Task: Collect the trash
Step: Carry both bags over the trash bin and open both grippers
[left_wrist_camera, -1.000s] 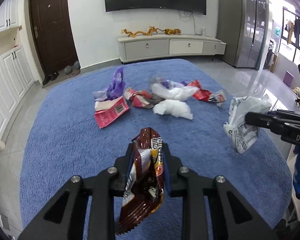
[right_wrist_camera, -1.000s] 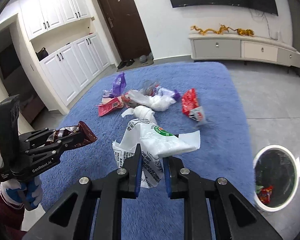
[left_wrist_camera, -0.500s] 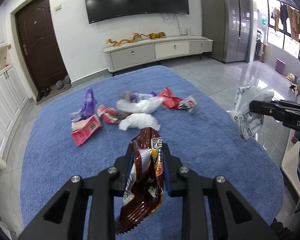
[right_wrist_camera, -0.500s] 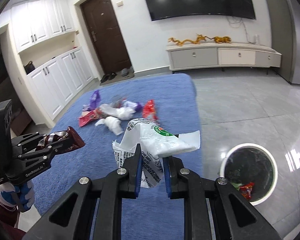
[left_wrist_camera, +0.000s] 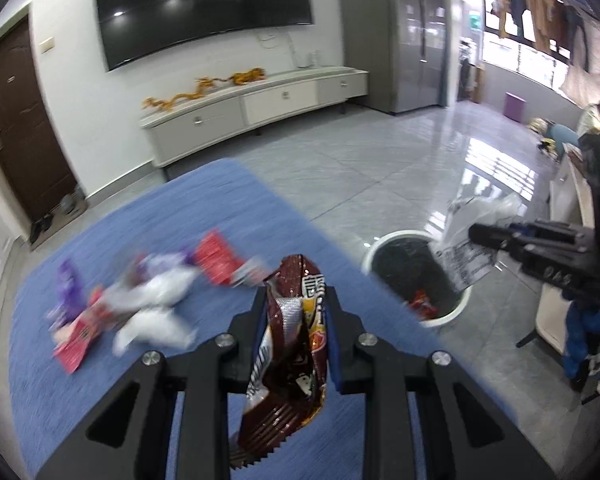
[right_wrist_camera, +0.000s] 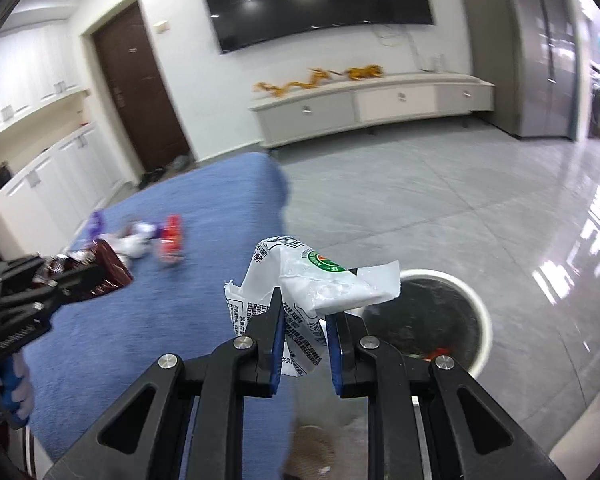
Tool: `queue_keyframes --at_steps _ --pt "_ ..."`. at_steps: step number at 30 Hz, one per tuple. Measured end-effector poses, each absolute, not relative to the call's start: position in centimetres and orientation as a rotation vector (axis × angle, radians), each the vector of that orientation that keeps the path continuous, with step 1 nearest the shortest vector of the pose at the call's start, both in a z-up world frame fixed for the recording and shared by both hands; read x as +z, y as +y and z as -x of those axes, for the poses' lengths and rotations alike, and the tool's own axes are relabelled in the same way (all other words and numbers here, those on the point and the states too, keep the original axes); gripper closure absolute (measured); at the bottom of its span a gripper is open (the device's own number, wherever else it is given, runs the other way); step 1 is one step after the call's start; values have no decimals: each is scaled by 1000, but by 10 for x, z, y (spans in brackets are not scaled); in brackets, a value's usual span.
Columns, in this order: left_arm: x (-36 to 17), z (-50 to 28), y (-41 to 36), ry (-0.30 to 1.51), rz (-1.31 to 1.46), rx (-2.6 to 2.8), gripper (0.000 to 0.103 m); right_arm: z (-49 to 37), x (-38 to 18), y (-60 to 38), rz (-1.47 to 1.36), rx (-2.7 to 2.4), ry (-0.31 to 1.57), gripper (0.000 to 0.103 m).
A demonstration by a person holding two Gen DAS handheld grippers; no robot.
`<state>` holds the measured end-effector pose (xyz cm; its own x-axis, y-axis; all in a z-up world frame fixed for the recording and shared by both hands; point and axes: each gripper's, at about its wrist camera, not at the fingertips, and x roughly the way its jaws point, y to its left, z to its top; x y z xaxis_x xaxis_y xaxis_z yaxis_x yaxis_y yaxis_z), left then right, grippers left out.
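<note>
L wrist view: left gripper (left_wrist_camera: 296, 340) pinching brown snack wrapper (left_wrist_camera: 288, 344) btwn its pads, over the blue rug (left_wrist_camera: 148, 240). Wrapper long axis runs along the fingers, top poking past the tips, serrated end hanging down toward cam. Bin (left_wrist_camera: 416, 280) sits on the tile right of the rug edge. The right gripper (left_wrist_camera: 476, 236) is over its rim w/ a white plastic bag (left_wrist_camera: 468, 248). Risk: wrapper is floppy and light, so an early release prob drops it on rug or rim, not in the bin. More trash (left_wrist_camera: 148, 292) on the rug, blurred.

R wrist view: right gripper (right_wrist_camera: 302, 320) clamped on white plastic bag (right_wrist_camera: 300, 280), bag bunched, long axis roughly upright, one flap sticking right toward the bin (right_wrist_camera: 448, 320). Bin just ahead-right, not squarely under the bag. Risk: bag may drift off or catch the rim. Left gripper (right_wrist_camera: 100, 276) close by at the left, so the two could bump at the bin.
</note>
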<state>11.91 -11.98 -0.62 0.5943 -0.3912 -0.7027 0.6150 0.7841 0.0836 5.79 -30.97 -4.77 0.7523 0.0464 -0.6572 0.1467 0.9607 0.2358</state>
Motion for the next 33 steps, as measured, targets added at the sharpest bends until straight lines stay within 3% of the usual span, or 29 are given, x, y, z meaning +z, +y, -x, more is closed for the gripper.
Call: queue_keyframes --at_steps 14,18,20,27,33 --pt "-54 -179 -288 880 -309 -798 75 -99 -136 -419 -388 -248 860 80" --pt "-67 -195 -316 935 -241 -849 53 -108 -159 -436 -394 -285 906 72" --pt "-71 -196 -326 945 -215 -871 37 -110 -169 -442 -399 -296 924 55" --pt "-69 -190 -339 924 -216 -904 36 -110 -181 -455 -402 -324 944 50" --pt "-47 -170 -309 807 -247 -810 36 -96 -155 -445 -393 -312 878 50"
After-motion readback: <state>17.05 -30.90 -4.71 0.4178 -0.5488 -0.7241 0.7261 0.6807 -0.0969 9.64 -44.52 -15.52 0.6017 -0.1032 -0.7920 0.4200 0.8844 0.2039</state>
